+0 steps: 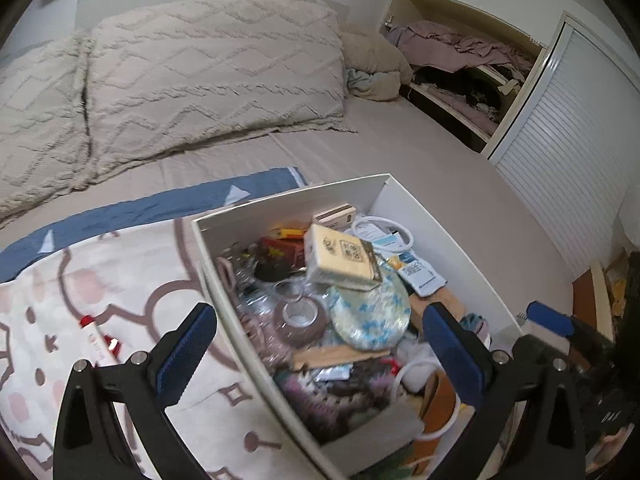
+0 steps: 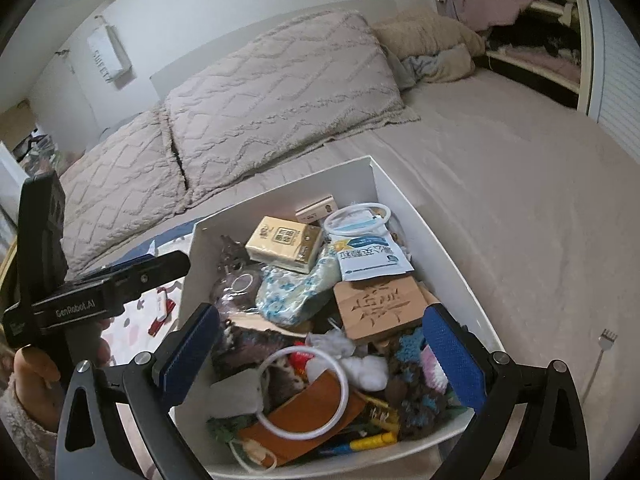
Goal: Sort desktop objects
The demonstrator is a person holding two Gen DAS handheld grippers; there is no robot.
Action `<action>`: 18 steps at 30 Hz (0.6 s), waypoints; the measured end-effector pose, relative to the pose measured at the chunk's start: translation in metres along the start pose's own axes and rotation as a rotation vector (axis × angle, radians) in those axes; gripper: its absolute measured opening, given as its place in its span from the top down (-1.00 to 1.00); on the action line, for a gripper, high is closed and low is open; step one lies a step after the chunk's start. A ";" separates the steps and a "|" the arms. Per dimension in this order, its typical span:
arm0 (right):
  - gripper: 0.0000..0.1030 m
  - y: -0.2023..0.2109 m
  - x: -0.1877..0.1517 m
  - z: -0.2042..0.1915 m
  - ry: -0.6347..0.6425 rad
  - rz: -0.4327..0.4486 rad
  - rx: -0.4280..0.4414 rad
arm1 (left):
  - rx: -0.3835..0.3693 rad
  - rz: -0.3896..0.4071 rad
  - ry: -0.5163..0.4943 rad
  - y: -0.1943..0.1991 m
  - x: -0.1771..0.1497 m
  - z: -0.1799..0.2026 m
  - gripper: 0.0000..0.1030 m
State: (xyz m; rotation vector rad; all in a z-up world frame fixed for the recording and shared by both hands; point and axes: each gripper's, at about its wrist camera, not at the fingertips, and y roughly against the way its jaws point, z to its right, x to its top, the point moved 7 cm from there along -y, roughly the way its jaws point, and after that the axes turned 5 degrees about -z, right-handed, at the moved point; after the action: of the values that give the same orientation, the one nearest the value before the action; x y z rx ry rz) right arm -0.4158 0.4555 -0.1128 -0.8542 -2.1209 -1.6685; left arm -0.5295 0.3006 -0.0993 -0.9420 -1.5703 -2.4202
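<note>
The box point(image 2: 400, 188) looks like smooth matt white card. Pillows point(image 1: 208, 64) are tufted, rough cloth, and the bed sheet point(image 2: 500, 184) is plain smooth fabric. There's a carved wooden block point(image 2: 380, 304), a glossy plastic ring point(image 2: 304, 392), and the claw pads point(image 2: 454, 354) are textured blue rubber.
</note>
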 end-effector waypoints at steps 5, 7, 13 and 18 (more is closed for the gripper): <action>-0.97 0.017 -0.011 -0.012 0.019 0.024 0.012 | 0.007 0.025 0.005 0.024 -0.020 -0.004 -1.00; -0.97 0.024 -0.015 -0.016 0.030 0.035 0.009 | 0.011 0.035 0.008 0.033 -0.028 -0.005 -1.00; -0.97 0.048 -0.026 -0.026 0.044 0.076 0.002 | 0.023 0.073 0.011 0.063 -0.051 -0.006 -1.00; -0.97 0.063 -0.040 -0.036 0.079 0.100 -0.011 | 0.041 0.101 0.002 0.089 -0.068 -0.005 -1.00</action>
State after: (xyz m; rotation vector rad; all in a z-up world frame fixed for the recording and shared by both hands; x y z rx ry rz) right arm -0.3493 0.4194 -0.0774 -0.8682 -1.9858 -1.6370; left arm -0.4411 0.2391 -0.0682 -0.9869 -1.5261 -2.3117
